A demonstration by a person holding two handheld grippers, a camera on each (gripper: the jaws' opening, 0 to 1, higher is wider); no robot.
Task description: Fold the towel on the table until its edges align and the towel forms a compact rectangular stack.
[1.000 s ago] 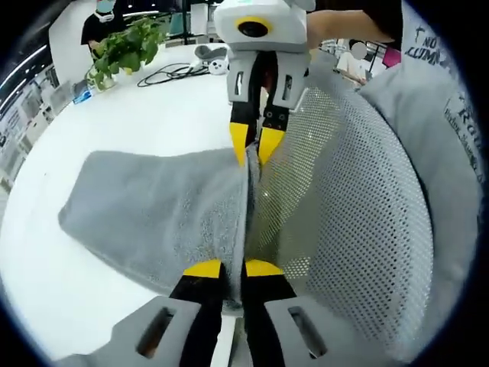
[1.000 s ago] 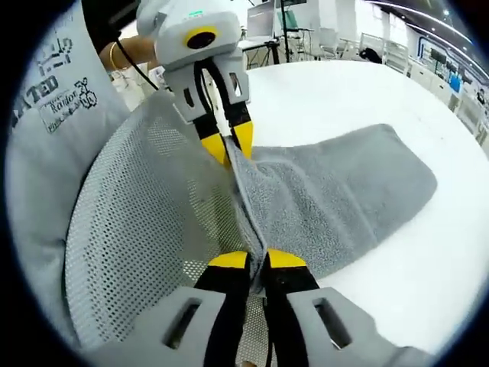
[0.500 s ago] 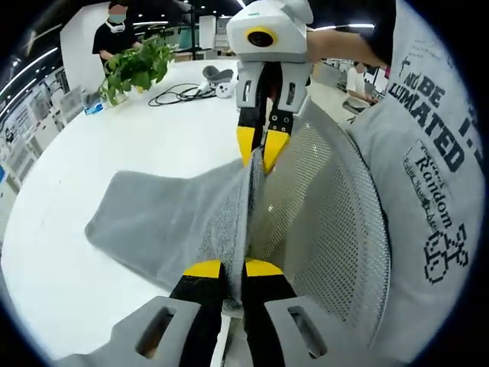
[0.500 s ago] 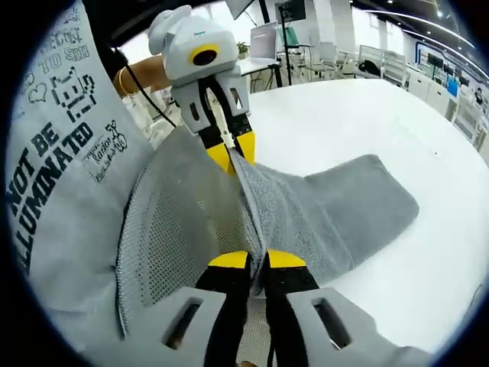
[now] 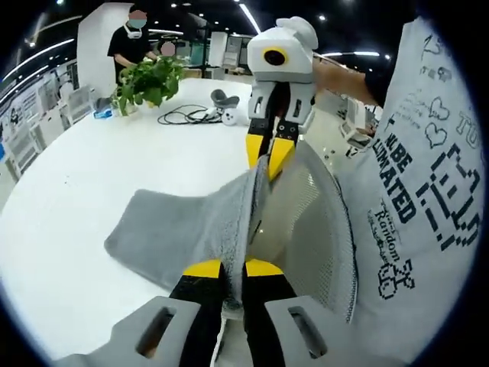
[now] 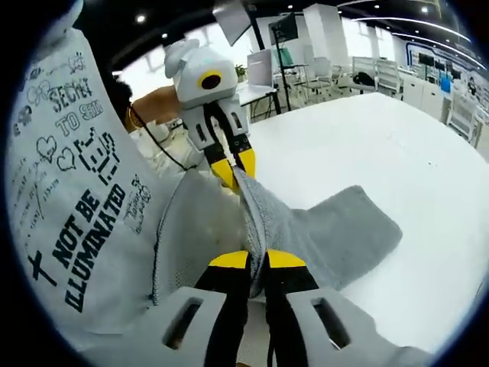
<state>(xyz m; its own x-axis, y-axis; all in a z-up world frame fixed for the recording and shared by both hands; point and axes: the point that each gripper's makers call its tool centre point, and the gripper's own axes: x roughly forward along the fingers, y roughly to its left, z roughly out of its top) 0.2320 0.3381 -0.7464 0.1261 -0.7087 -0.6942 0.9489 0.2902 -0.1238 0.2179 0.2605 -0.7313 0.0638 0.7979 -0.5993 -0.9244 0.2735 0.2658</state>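
I have the left hand-held gripper (image 5: 233, 267) pressed together on the near edge of the grey terry-cloth towel (image 5: 179, 229), its yellow-tipped jaws pinching the cloth between them at the bottom of the left gripper view. Across from it, the right hand-held gripper (image 5: 269, 149) pinches the same edge further along, so the hem runs taut between my two tools. In the right gripper view I see the mirror of this: the right hand-held gripper (image 6: 256, 261) closed on the towel (image 6: 328, 233) at the bottom, and the left hand-held gripper (image 6: 234, 164) clamped on the cloth above it.

The held edge is lifted off the white round surface (image 5: 84, 183), while the far part of the towel lies flat on it, draping down from the grippers. The towel's mesh-patterned underside (image 5: 306, 222) faces the person, who wears a grey T-shirt with black printed lettering (image 5: 416, 176) and stands close against the lifted cloth.

Further back on the surface in the left gripper view sit a green leafy potted plant (image 5: 149, 80), a coil of black cable (image 5: 187, 116) and a small grey-and-white device (image 5: 227, 103) just beside the cable. A person in a dark top (image 5: 134, 42) stands behind the plant.
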